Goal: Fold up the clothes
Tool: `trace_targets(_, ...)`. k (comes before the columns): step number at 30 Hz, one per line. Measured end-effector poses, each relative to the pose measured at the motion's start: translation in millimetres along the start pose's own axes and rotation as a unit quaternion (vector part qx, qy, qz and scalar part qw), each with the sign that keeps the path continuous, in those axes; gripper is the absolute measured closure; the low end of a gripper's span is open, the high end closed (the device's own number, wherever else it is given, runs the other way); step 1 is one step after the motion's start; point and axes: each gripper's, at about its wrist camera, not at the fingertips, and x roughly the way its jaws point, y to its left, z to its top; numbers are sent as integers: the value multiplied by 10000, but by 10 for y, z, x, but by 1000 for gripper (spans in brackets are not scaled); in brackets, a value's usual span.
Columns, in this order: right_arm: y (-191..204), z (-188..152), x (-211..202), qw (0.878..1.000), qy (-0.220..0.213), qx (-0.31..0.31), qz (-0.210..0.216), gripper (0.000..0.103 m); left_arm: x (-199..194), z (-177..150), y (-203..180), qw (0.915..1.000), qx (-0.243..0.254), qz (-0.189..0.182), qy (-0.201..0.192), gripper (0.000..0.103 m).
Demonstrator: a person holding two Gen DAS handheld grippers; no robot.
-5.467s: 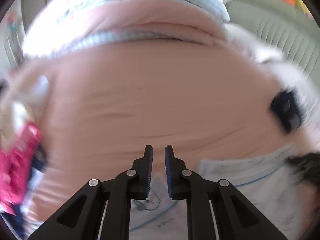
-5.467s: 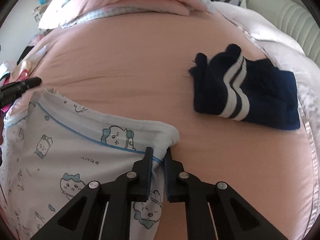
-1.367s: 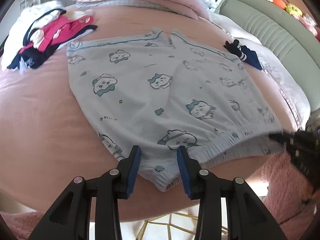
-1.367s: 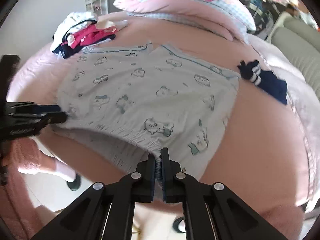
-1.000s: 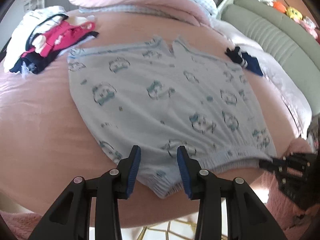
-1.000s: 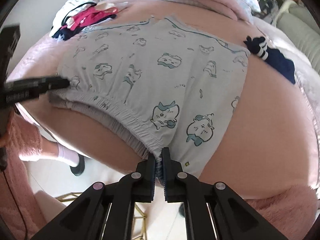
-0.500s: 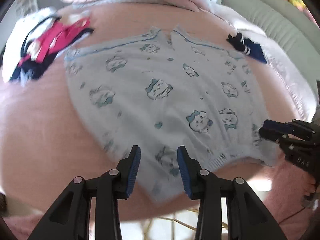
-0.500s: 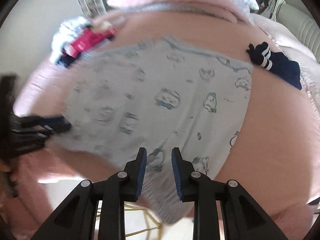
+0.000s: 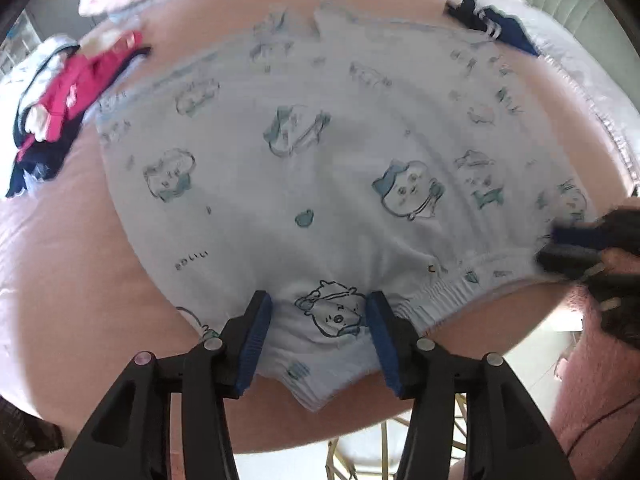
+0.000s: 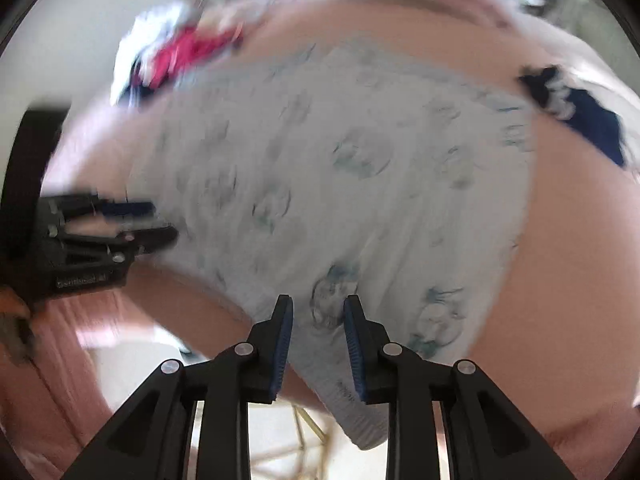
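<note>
The pale printed shorts (image 9: 320,168) are spread flat on the pink bed (image 9: 60,280), their elastic waistband lying at the bed's near edge and one corner drooping over it. The left gripper (image 9: 318,322) is seen with jaws opening, cloth between but not pressed. The right gripper (image 10: 318,334) is held apart over the waistband. Bare sheet is left on both sides. A clothes pile (image 9: 56,92) and a navy garment (image 9: 496,28) are set at the far corners, with pale floor (image 9: 536,340) below.

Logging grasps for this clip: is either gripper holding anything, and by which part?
Nothing is held. The pale blue cartoon-print shorts lie flat on the pink bed; left gripper, jaws opening, and right gripper straddle the waistband without pinching.
</note>
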Motion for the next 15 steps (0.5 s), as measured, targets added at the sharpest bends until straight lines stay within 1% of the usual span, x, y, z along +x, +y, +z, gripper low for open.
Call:
trace_targets(1,-17,-32,1,10000,-7,-10,66,77,-56,2,66,9999,-69,-90,30,56)
trace_targets(2,-57,-45,-31,9998,15,27,211,77,-136,17,160,9998,-106,-172,-73,56)
trace_targets(4,-153,-18,-82,9984,225,143,492,77,-256,87,363,9989,-197,-239,-340,56)
trace_targets(5,-165,50,-127,9986,168,145,476,77,-273,169,500,9982,-312,-200,-464,56)
trace_targets(7,-125,246,-242,9995,-132,-29,291,77,-295,332,765,9961,-537,-125,-693,56)
trace_targets(8,-91,343,-265,9993,-258,-65,243,77,-260,431,883,9952,-636,-79,-744,56)
trace_targets(11,-38,821,-246,9982,-577,-71,154,77,-67,804,1230,9923,-970,163,-749,56)
trace_targets(13,-9,1145,-163,9976,-684,-61,-51,77,25,941,1378,9885,-1260,275,-788,56)
trace_targets(15,-5,1437,-34,9970,-728,-52,-249,77,96,1006,1621,9818,-1642,463,-829,56)
